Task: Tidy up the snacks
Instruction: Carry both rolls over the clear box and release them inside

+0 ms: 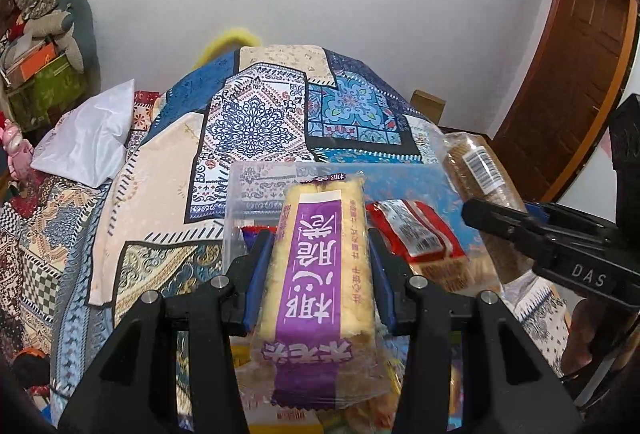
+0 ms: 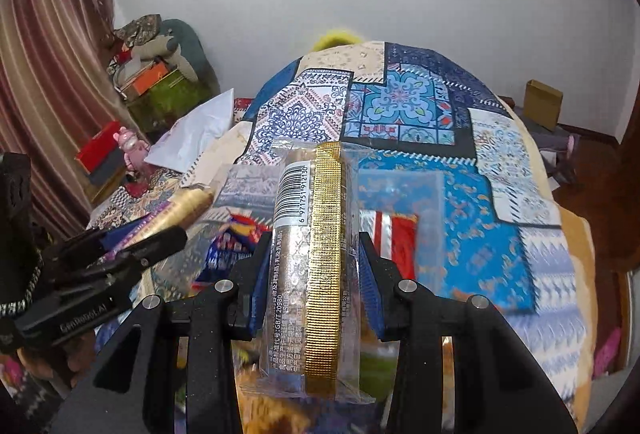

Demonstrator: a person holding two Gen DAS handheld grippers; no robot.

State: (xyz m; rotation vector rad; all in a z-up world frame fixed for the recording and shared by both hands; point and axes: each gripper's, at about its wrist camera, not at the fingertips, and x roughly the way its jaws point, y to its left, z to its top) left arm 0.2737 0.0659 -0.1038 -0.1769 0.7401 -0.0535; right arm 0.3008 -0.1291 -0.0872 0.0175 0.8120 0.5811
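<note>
My left gripper [image 1: 318, 248] is shut on a yellow snack pack with a purple label [image 1: 320, 266], held lengthwise above a clear plastic bin [image 1: 256, 190]. My right gripper [image 2: 314, 254] is shut on a clear-wrapped snack pack with a gold seam and a barcode [image 2: 310, 266], held above a second clear bin [image 2: 420, 202]. The right gripper and its brown pack [image 1: 476, 170] show at the right of the left wrist view. The left gripper [image 2: 160, 234] shows at the left of the right wrist view. A red snack pack [image 1: 416, 234] lies in the right bin.
The bins sit on a bed with a patchwork quilt [image 1: 256, 114]. A white pillow [image 1: 92, 138] lies at the left. More snack packs lie blurred under the grippers. Boxes and clutter [image 2: 156, 86] stand far left, a wooden door [image 1: 568, 94] at the right.
</note>
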